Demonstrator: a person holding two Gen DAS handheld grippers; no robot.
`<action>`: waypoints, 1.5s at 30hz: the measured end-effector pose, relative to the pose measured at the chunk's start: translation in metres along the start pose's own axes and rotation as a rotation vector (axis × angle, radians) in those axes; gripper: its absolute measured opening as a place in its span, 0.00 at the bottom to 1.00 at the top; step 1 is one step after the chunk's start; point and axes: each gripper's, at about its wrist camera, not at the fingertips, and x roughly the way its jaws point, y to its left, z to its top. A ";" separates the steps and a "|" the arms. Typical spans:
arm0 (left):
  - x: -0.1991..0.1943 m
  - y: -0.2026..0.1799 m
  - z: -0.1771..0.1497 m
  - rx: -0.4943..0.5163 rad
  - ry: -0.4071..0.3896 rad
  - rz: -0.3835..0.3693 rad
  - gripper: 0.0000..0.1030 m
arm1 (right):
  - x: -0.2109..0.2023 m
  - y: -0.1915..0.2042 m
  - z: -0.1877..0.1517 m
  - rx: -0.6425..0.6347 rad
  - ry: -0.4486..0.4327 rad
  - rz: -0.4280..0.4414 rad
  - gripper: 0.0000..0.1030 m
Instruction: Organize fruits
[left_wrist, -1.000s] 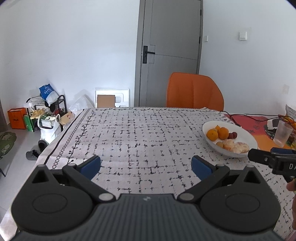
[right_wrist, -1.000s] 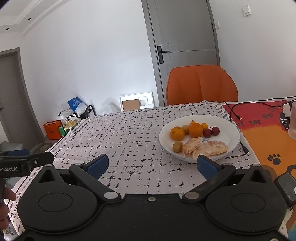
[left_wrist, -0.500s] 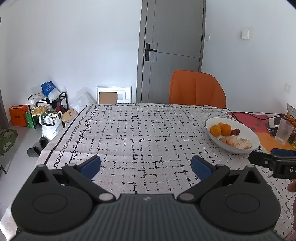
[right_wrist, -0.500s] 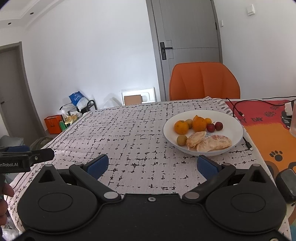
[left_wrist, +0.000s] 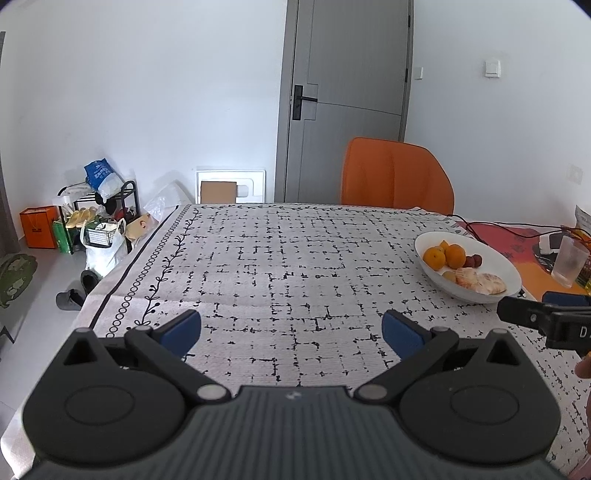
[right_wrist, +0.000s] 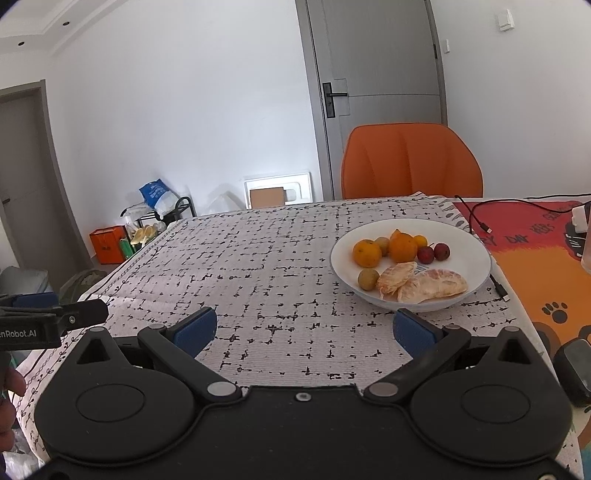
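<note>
A white plate (right_wrist: 476, 243) sits on the patterned tablecloth at the right, also in the left wrist view (left_wrist: 508, 266). It holds two oranges (right_wrist: 366, 253), small yellow-green fruits (right_wrist: 368, 278), two small red fruits (right_wrist: 441, 251) and peeled citrus segments (right_wrist: 432, 285). My left gripper (left_wrist: 291, 332) is open and empty over the cloth, left of the plate. My right gripper (right_wrist: 302, 328) is open and empty, just in front of the plate. Each gripper's tip shows at the edge of the other's view.
An orange chair (left_wrist: 397, 173) stands at the table's far side before a grey door (left_wrist: 349, 99). A red-orange mat (right_wrist: 535, 254) with cables (right_wrist: 480, 221) and a plastic cup (left_wrist: 569, 264) lies right of the plate. Bags and a rack (left_wrist: 96, 218) sit on the floor at left.
Both grippers have risen and pulled back a little, so the plate looks smaller and lower. The jaws have stayed open and the fruit has not moved.
</note>
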 end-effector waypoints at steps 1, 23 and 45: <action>0.000 0.000 0.000 0.000 0.000 -0.001 1.00 | 0.000 0.000 0.000 -0.001 0.001 -0.001 1.00; -0.002 0.004 -0.002 0.000 0.000 0.005 1.00 | 0.001 0.005 0.001 -0.014 0.004 0.000 1.00; -0.004 0.003 -0.001 0.005 -0.015 0.008 1.00 | 0.002 0.004 -0.001 -0.002 0.010 -0.012 1.00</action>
